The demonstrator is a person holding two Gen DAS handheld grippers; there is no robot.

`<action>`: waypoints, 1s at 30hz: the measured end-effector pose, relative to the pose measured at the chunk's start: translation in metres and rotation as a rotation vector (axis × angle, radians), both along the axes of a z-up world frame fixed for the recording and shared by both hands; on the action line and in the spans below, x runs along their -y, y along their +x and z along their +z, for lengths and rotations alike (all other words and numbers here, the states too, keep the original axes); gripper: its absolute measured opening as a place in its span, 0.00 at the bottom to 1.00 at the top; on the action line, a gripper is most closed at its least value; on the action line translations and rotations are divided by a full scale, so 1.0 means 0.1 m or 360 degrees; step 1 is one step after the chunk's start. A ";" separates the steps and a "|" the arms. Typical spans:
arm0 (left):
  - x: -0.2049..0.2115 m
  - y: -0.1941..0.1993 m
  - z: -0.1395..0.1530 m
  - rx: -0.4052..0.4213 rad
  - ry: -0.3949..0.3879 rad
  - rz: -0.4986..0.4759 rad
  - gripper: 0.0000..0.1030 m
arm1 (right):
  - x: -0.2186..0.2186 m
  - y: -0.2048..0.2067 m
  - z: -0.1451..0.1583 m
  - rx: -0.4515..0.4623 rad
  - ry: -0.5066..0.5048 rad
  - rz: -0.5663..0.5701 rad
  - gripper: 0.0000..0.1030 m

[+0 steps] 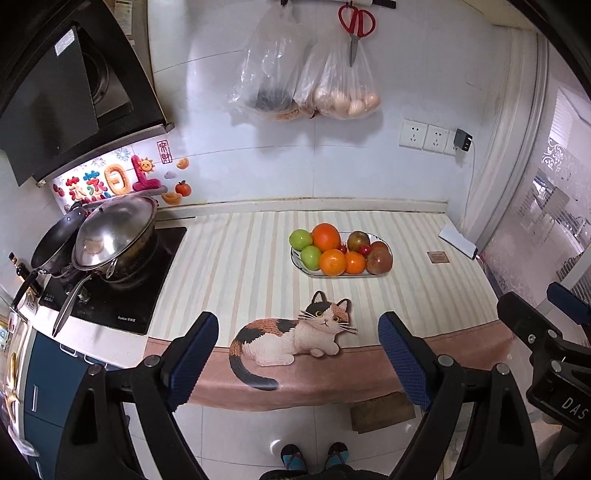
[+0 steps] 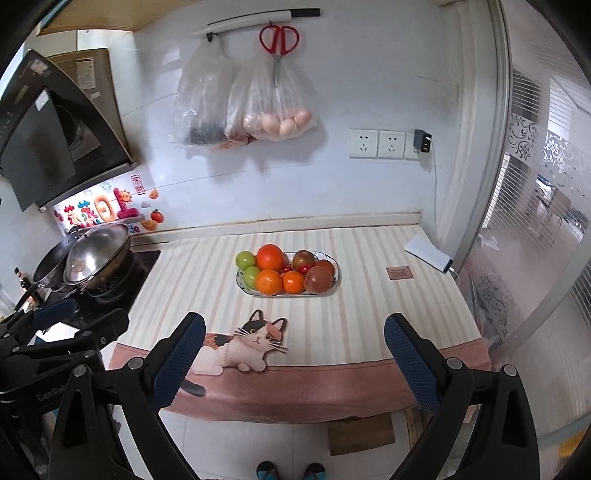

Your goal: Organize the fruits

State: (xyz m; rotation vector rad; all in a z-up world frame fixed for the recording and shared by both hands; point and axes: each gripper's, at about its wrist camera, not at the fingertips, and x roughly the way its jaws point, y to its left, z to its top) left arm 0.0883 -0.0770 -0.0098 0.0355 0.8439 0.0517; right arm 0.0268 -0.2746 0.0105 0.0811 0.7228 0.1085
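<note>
Fruit: green apples, oranges, red-brown fruit and small red ones, all heaped together on the plate
Plate: oval, white with a dark rim, resting on the striped cloth toward the back of the surface, near the wall but apart from it
Landmark: every place below is given from the plate
Surface: covered by a striped cloth with a pink band hanging over the front edge; bare cloth lies open left of the plate up to the stove, and right of it up to the white box
Cat picture: on the cloth in front of the plate, at the front edge, its tail over the pink band
Stove: well left of the plate, carrying a lidded wok and a pan
White box: well right of the plate, at the right edge by the glass door
Small brown tag: right of the plate, between it and the box
Wall behind the plate: two plastic bags and red scissors hang high above it
Left claw: fingers wide apart, nothing between them, in the air in front of the plate and off the front edge
Right claw: fingers wide apart, nothing between them, also in front of the plate, off the front edge
Floor: white tiles below the front edge, with the person's feet on them
</note>
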 end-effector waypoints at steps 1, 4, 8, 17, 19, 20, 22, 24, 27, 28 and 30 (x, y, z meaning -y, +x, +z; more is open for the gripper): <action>0.00 0.00 0.00 -0.0001 -0.0005 0.0006 0.86 | 0.00 0.00 0.00 -0.0001 0.0006 0.0003 0.97; -0.01 0.04 -0.02 0.0002 -0.0010 0.0017 0.86 | 0.03 0.06 -0.05 -0.0022 0.0024 0.0008 0.97; -0.01 0.17 -0.07 0.0006 -0.0003 0.0037 0.86 | 0.05 0.23 -0.14 -0.0049 0.0043 0.0021 0.97; -0.07 0.52 -0.23 -0.0013 0.0034 0.0098 0.86 | 0.04 0.74 -0.34 -0.0063 0.0082 0.0038 0.97; -0.08 0.58 -0.27 -0.0018 0.0044 0.0102 0.86 | 0.02 0.84 -0.39 -0.0071 0.0080 0.0052 0.97; -0.08 0.62 -0.29 -0.0024 0.0057 0.0107 0.86 | 0.01 0.89 -0.40 -0.0071 0.0076 0.0053 0.97; -0.09 0.69 -0.32 -0.0035 0.0062 0.0110 0.86 | -0.02 0.97 -0.45 -0.0083 0.0061 0.0059 0.97; -0.09 0.74 -0.35 -0.0051 0.0066 0.0115 0.86 | -0.03 1.06 -0.50 -0.0097 0.0061 0.0066 0.97; -0.09 0.79 -0.37 -0.0057 0.0071 0.0121 0.86 | -0.05 1.13 -0.55 -0.0112 0.0059 0.0070 0.97; -0.08 0.79 -0.38 -0.0059 0.0070 0.0123 0.86 | -0.05 1.14 -0.57 -0.0114 0.0058 0.0072 0.97; -0.08 0.81 -0.39 -0.0062 0.0069 0.0127 0.86 | -0.05 1.17 -0.60 -0.0118 0.0049 0.0073 0.97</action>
